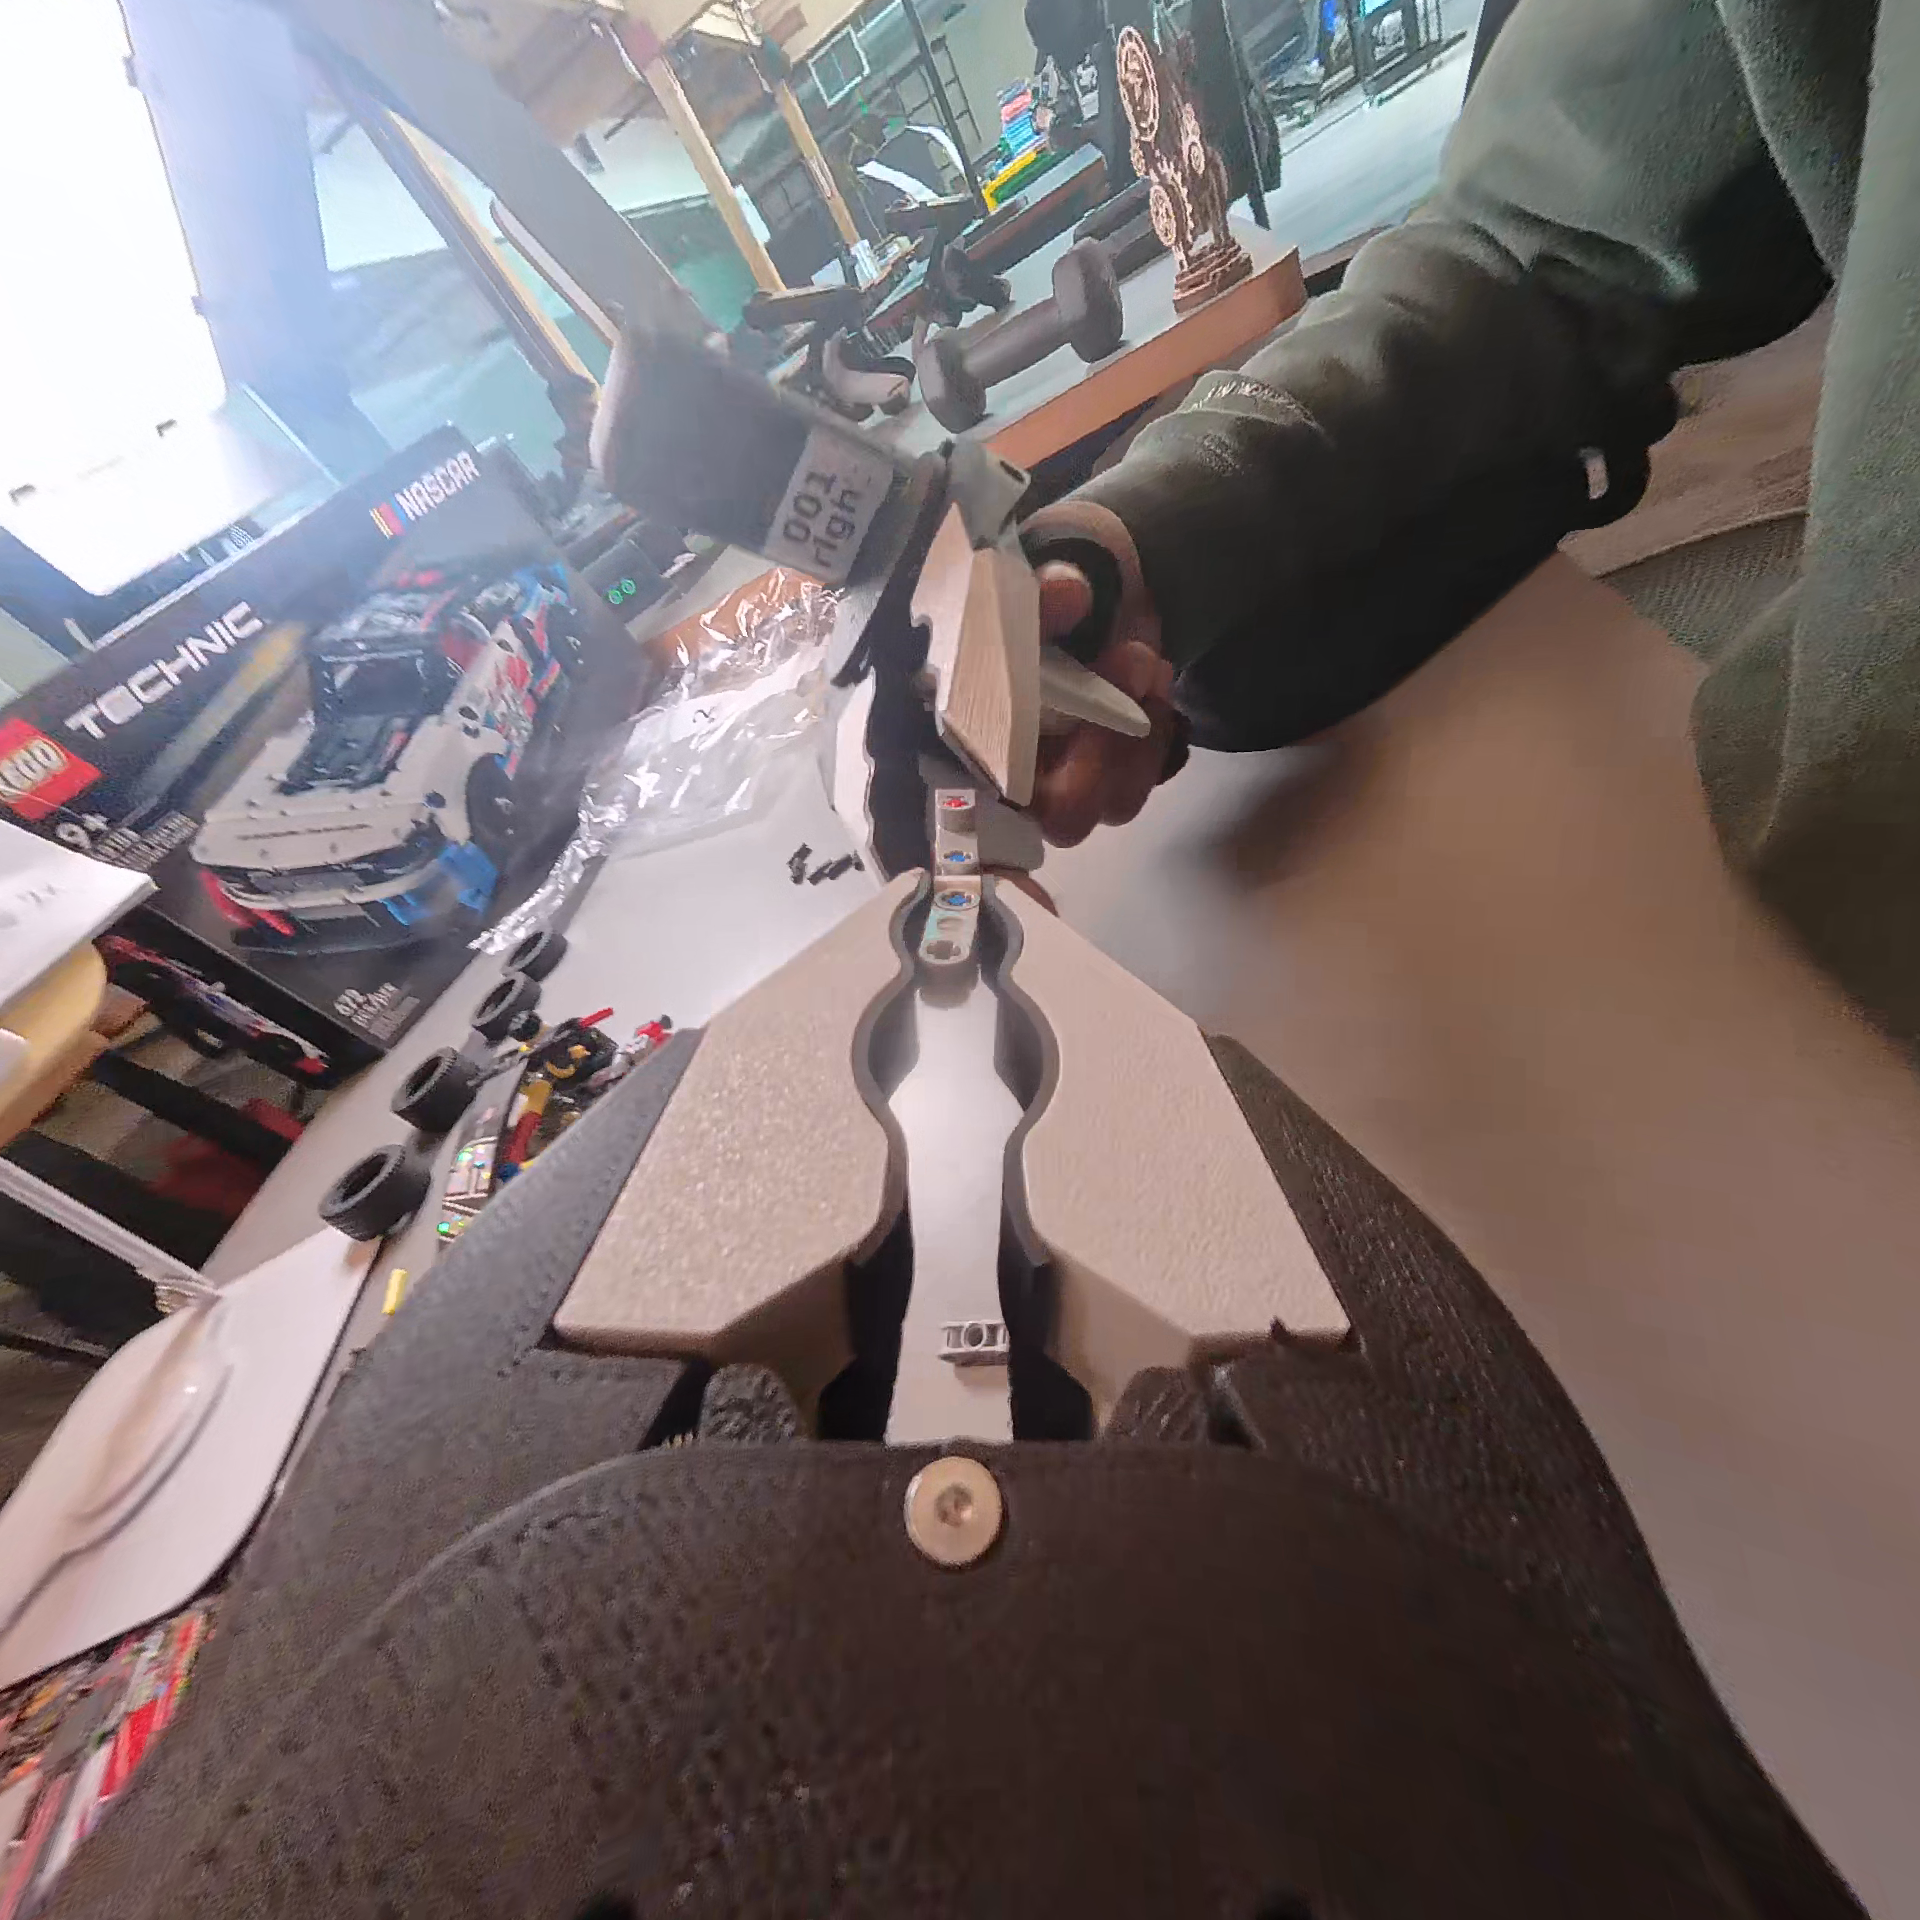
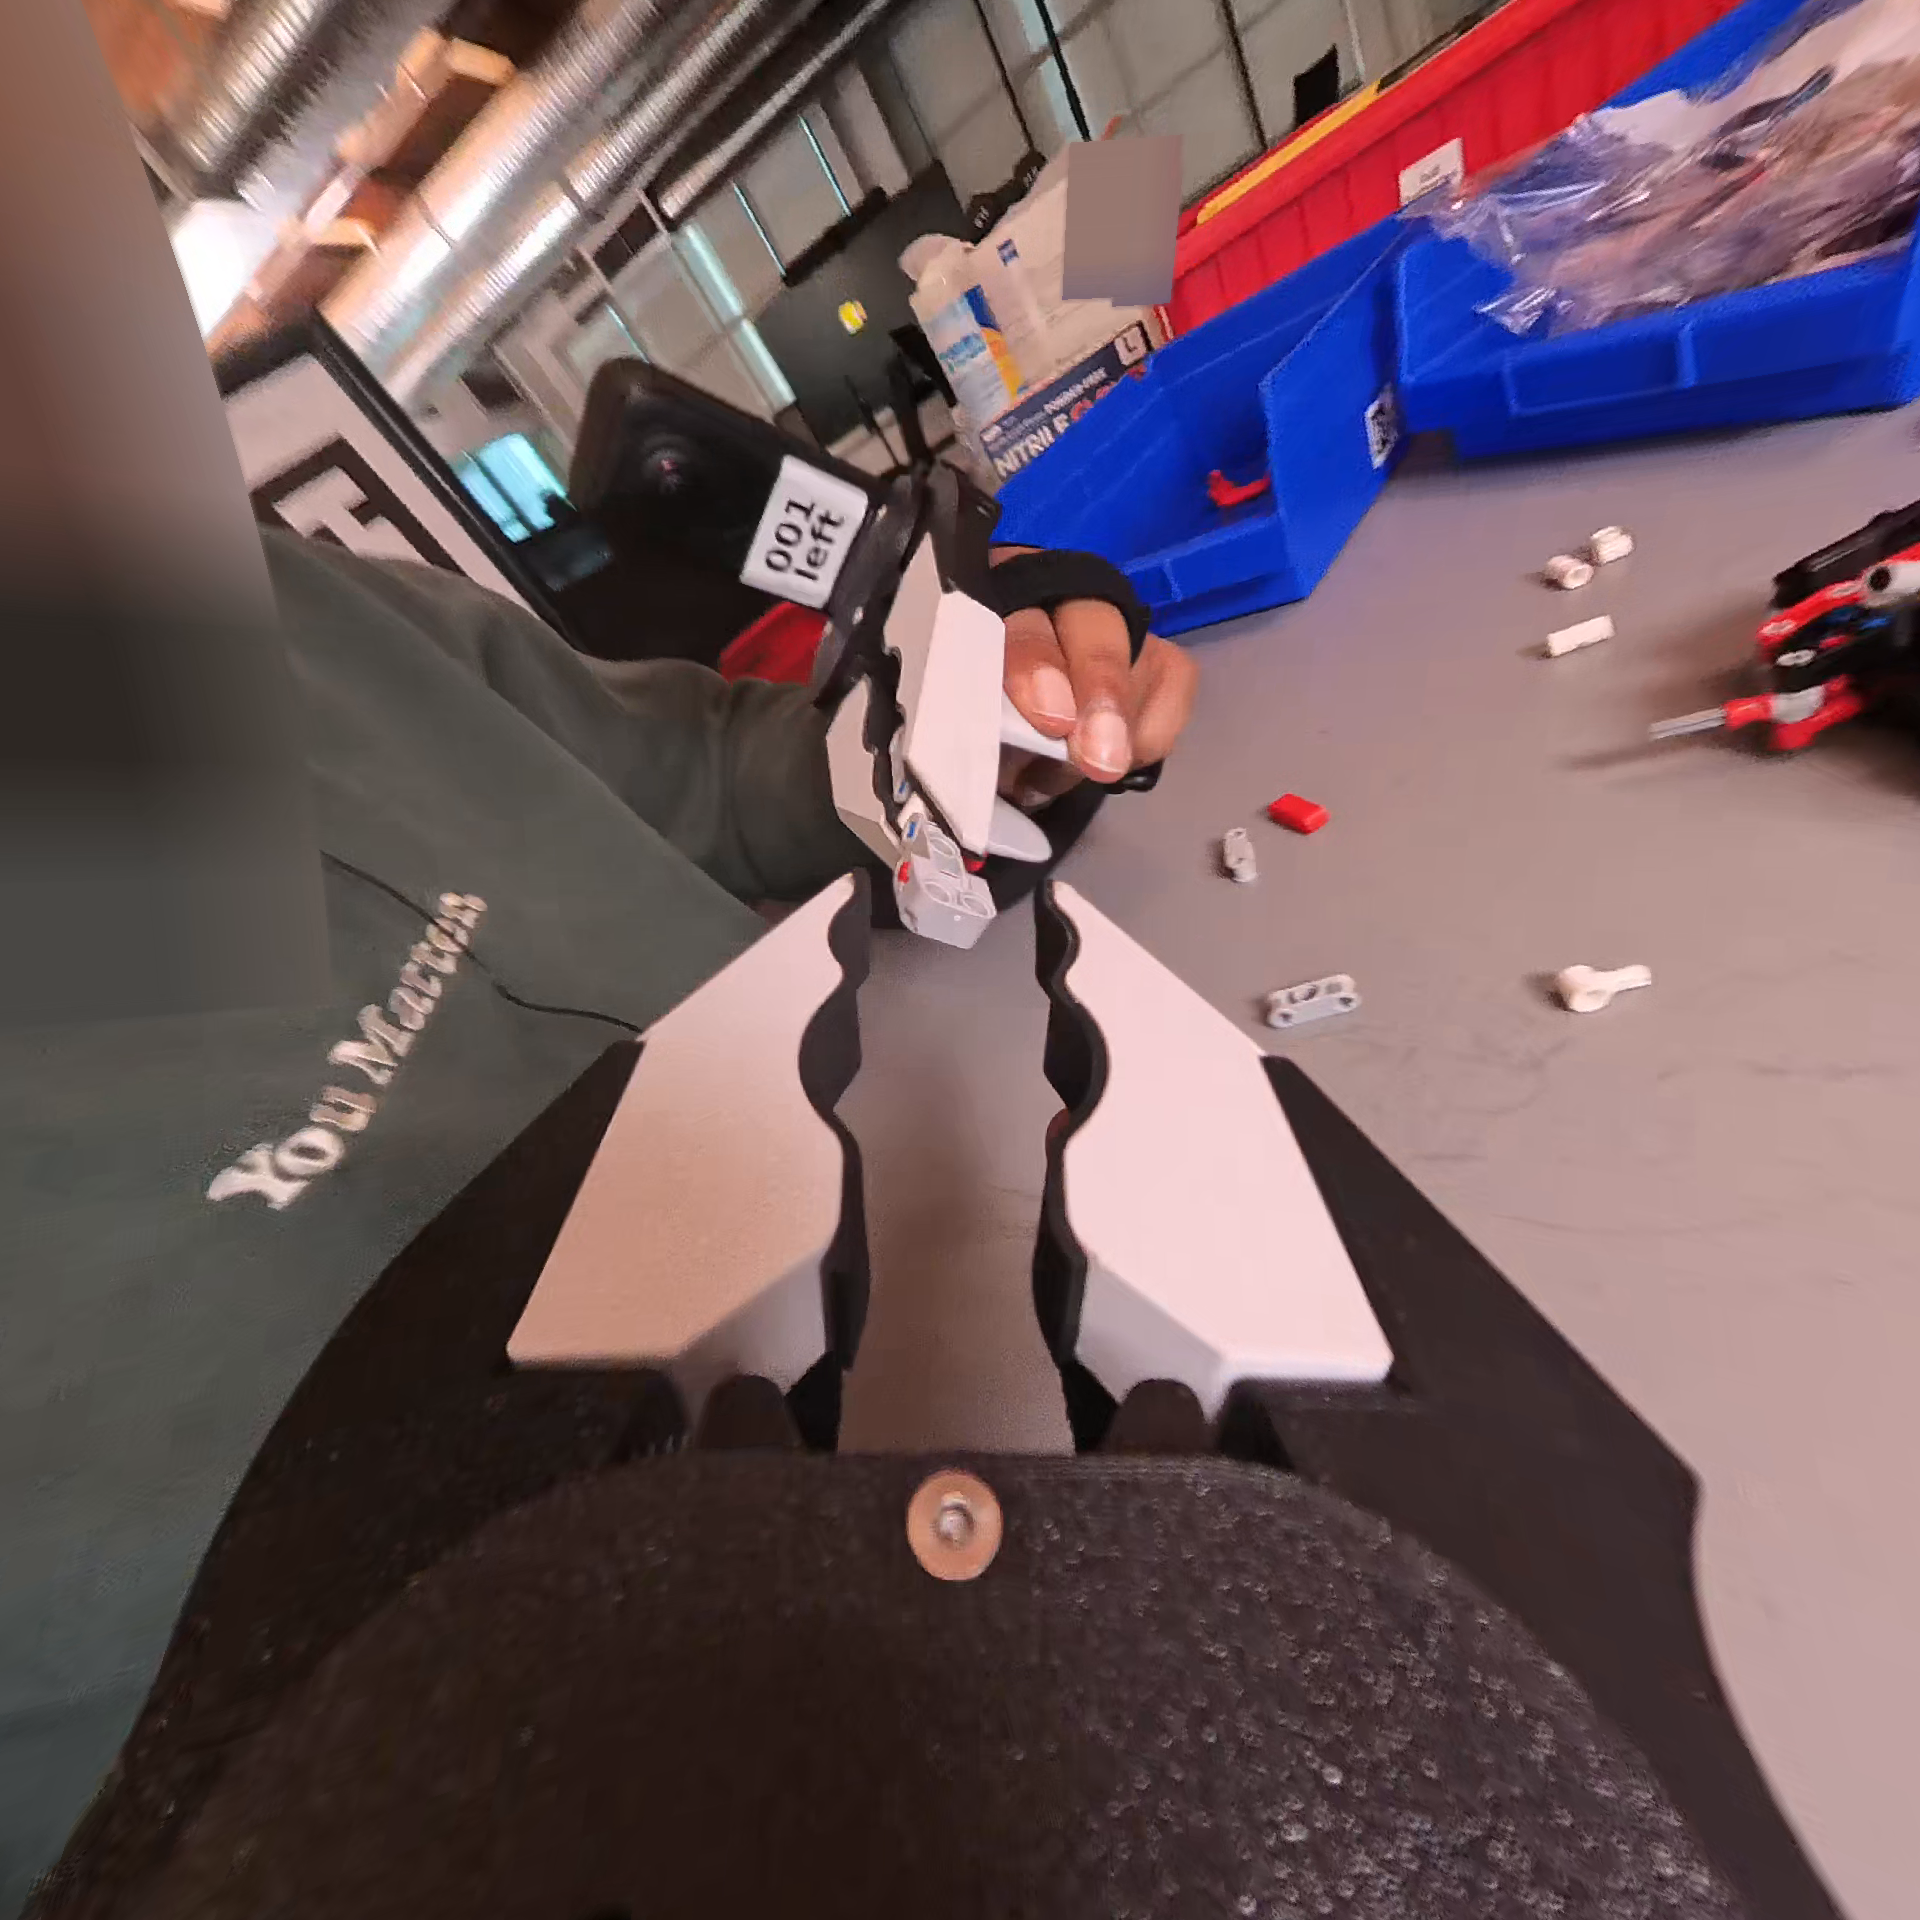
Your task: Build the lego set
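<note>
In the left wrist view my left gripper (image 1: 954, 896) is shut on a small grey Technic beam assembly (image 1: 951, 935) with blue and red pins, held above the grey table. The assembly sticks out past the fingertips toward my right gripper (image 1: 987, 821), which a hand holds just beyond it. In the right wrist view my right gripper (image 2: 951, 906) is open, its two white fingers apart. The grey assembly (image 2: 940, 896) hangs from my left gripper (image 2: 925, 842) right at the gap between the right fingertips, not gripped by them.
The set's box (image 1: 312, 727), a clear plastic bag (image 1: 717, 727), several black tyres (image 1: 436, 1086) and a pile of small parts (image 1: 561, 1060) lie to the left. Blue bins (image 2: 1558, 343), a red piece (image 2: 1299, 812), loose grey and white pieces (image 2: 1311, 1000) and a red-black sub-build (image 2: 1839, 644) lie to the right. My left and right fingertips are right by each other. The red-black sub-build (image 2: 1839, 644) is about equally far from each gripper, around 20 cm.
</note>
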Motion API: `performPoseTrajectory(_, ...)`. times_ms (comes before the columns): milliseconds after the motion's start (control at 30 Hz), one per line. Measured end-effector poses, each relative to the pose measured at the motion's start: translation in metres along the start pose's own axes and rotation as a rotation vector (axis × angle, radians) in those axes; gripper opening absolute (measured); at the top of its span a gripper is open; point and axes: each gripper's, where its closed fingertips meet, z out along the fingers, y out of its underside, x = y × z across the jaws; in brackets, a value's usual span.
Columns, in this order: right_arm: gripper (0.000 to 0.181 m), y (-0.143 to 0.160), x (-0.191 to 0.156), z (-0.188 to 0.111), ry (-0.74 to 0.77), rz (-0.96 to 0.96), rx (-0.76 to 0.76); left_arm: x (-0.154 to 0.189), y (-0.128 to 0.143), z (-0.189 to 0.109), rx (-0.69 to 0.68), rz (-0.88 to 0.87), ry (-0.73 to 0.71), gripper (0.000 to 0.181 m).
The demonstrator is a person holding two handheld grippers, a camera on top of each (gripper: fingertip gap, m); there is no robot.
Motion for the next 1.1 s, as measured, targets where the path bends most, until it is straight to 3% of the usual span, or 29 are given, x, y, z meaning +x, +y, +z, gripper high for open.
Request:
performPoseTrajectory(100,0.017,-0.003,-0.002,0.001,-0.026,0.052,0.03,-0.001,-0.001,0.0,-0.008,0.055,-0.025,0.006)
performPoseTrajectory(333,0.016,-0.005,0.005,0.0,0.021,0.031,0.033,-0.007,0.005,0.002,-0.039,0.078,-0.086,0.006)
performPoseTrajectory(467,0.017,-0.007,0.009,-0.001,0.026,0.083,0.056,-0.011,0.007,0.002,-0.044,0.018,-0.093,0.006)
performPoseTrajectory(667,0.016,-0.024,0.012,-0.019,0.074,-0.039,0.118,-0.025,-0.003,-0.01,0.066,-0.168,-0.077,0.005)
performPoseTrajectory(900,0.024,-0.025,0.006,-0.011,0.003,0.088,0.158,-0.017,-0.001,-0.004,0.047,-0.135,-0.054,0.005)
performPoseTrajectory(1100,0.0,-0.027,-0.006,-0.011,-0.088,0.099,0.181,-0.014,-0.011,-0.006,0.122,-0.231,0.005,0.005)
